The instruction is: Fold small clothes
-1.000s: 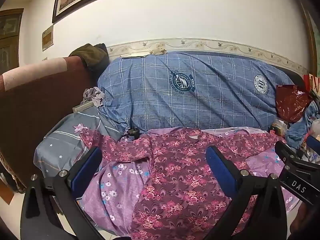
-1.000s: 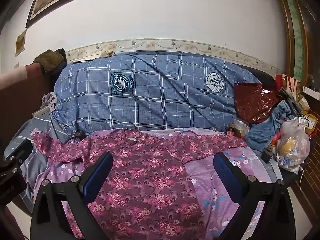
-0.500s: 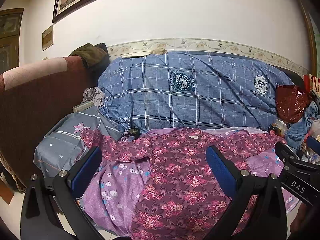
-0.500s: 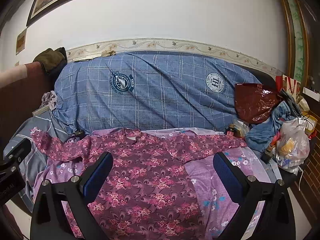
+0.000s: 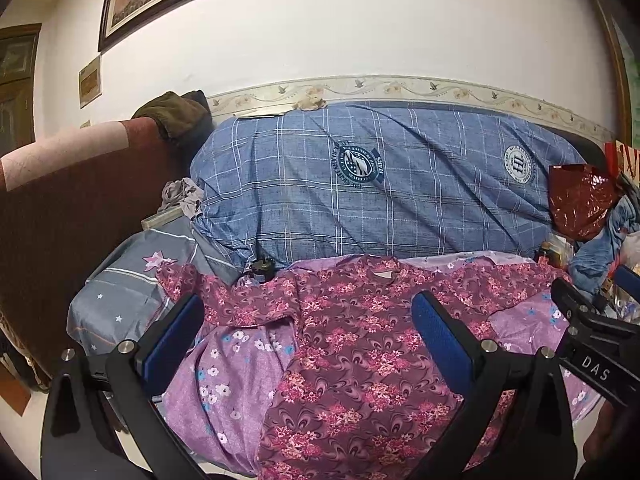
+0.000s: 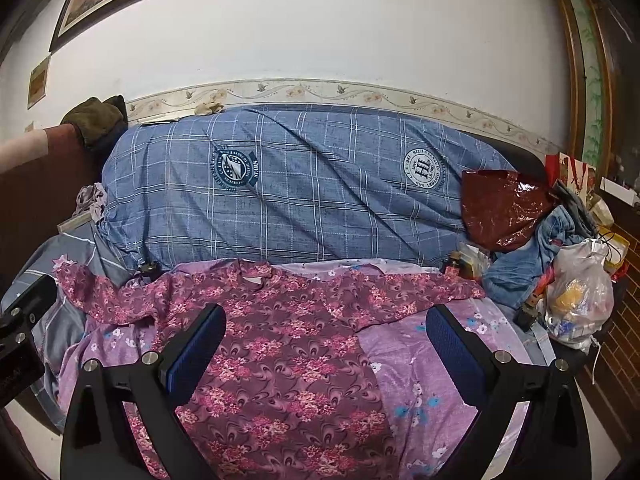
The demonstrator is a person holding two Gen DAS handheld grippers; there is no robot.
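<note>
**Floral top flat, nothing gripped yet**

We hold the left gripper (image 5: 306,328) and right gripper (image 6: 326,338) w/ fingers wide apart, empty, above the floral top (image 6: 288,344). It lies spread on the purple sheet (image 6: 420,364). Thin, limp, light fabric; we'd pinch sleeve ends or hem. Blue quilt (image 6: 304,184) behind.

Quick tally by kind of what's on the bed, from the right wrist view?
Floral maroon top: 1
Purple flowered sheet: 1
Blue plaid quilt: 1
Bags, one red, one clear: 2
Blue denim garment: 1
Total: 6
</note>
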